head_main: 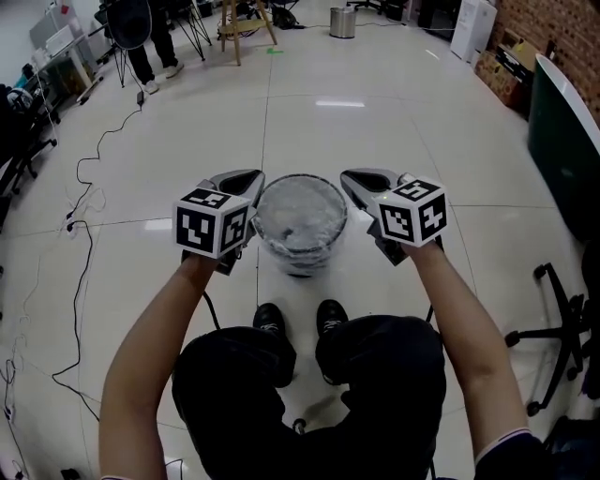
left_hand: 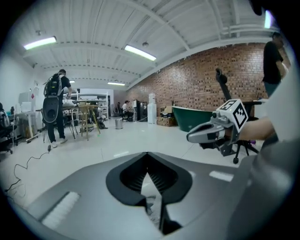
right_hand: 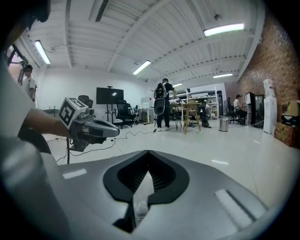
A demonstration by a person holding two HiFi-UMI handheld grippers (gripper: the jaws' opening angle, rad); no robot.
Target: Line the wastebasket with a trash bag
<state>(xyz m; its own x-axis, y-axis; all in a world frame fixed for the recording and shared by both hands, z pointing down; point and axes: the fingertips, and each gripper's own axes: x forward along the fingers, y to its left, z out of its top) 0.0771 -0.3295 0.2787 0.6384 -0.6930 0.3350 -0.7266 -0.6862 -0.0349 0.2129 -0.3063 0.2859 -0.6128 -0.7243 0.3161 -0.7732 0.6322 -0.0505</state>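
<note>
Left tool (left_hand: 148, 161): my jaws are pressed together at the tips, pinching a thin, crinkled whitish film that shows in the narrow slot behind them. This is the trash bag (head_main: 300, 217). Right tool (right_hand: 149, 161): my jaws are closed in the same manner, with the same crinkled film caught in the slot. Seen from my head, both tools are held level with each other. Their tips touch opposite sides of the bag's round, open mouth, the left tool at its left edge and the right tool at its right edge. Each tool's marker cube (head_main: 213, 223) sits just above my wrist. The wastebasket (head_main: 300, 267) lies between the tools and just ahead of my shoes (head_main: 270, 319). The translucent bag fills it and covers its wall, so that only a dark band shows at its foot. I cannot tell whether the basket rests on the floor (head_main: 375, 122). Each gripper view shows the opposite tool alongside, pointing the same way. Background: a brick wall (left_hand: 197, 79) on my right, a person (left_hand: 56, 105) standing beside stools, a metal bin (head_main: 343, 21) well apart across the room, a cable (head_main: 80, 281) trailing at left, and an office chair (head_main: 553, 328) at right.
</note>
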